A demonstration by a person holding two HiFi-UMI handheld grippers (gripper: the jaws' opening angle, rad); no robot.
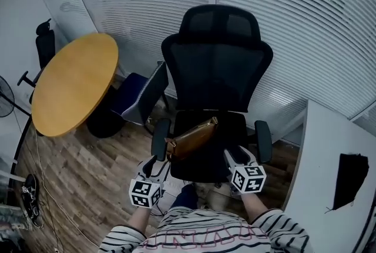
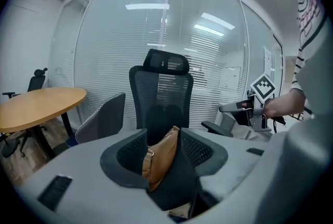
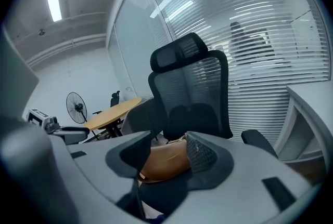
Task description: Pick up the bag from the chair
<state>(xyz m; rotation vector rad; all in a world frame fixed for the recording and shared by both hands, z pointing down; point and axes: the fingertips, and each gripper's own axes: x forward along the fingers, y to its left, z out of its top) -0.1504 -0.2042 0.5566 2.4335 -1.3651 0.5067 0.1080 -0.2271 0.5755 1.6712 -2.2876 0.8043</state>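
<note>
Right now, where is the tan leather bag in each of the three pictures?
Head view: the tan leather bag lies slanted on the black mesh chair, mid-frame.
Left gripper view: low centre, seen through the open left tongs.
Right gripper view: low centre, seen through the open right tongs.
Shared landmark: the chair's headrest, above the bag.

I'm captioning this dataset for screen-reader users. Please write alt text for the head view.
A brown bag lies slantwise on the seat of a black office chair. A person in a striped top holds the left gripper and right gripper at the seat's front corners, neither gripping the bag; a round wooden table stands at left.
</note>
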